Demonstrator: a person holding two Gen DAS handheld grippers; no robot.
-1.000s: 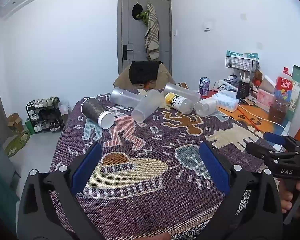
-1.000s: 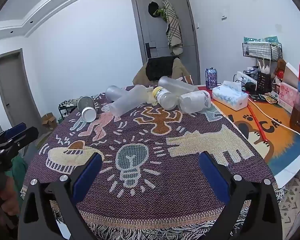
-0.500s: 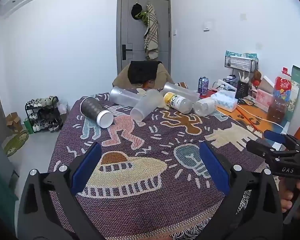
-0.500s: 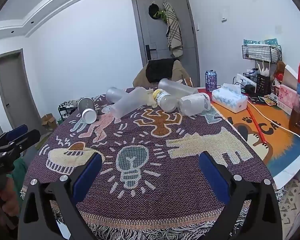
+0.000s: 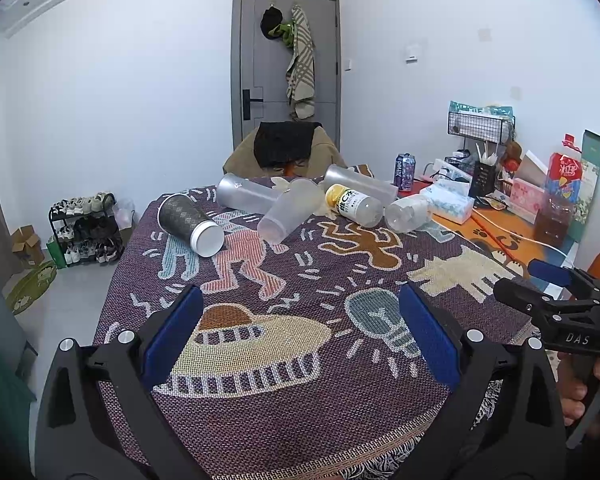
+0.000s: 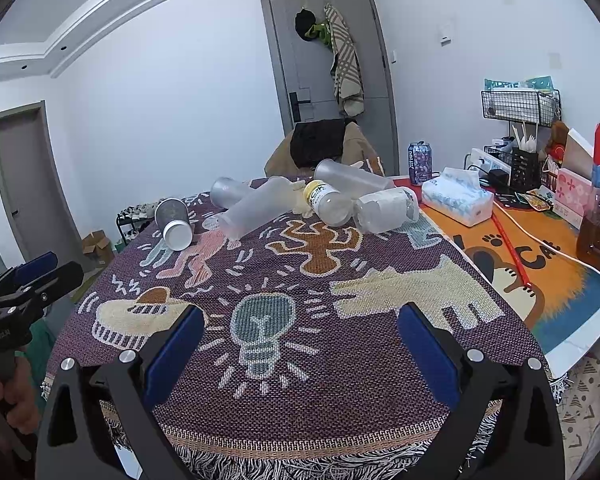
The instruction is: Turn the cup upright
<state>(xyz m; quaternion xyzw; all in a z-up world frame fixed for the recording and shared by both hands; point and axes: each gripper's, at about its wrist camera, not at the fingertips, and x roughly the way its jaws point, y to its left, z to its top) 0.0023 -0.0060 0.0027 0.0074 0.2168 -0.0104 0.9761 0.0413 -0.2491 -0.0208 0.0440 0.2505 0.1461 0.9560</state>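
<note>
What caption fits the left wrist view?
Open left gripper faces toppled cups, including a dark cup, on the patterned tablecloth.

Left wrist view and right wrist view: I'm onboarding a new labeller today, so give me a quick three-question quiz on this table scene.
1. True or false: the dark cup with the white end stands upright on the woven cloth.
2. Multiple choice: what sits just right of the cloth, nearest the fallen clear bottle? A) a laptop B) a tissue pack C) a frying pan
3. Fill in: the left gripper and the right gripper both have their jaws ____.

Key
1. False: it lies on its side, white end toward the camera.
2. B
3. open, with nothing between them; both are well short of the fallen containers.
</note>
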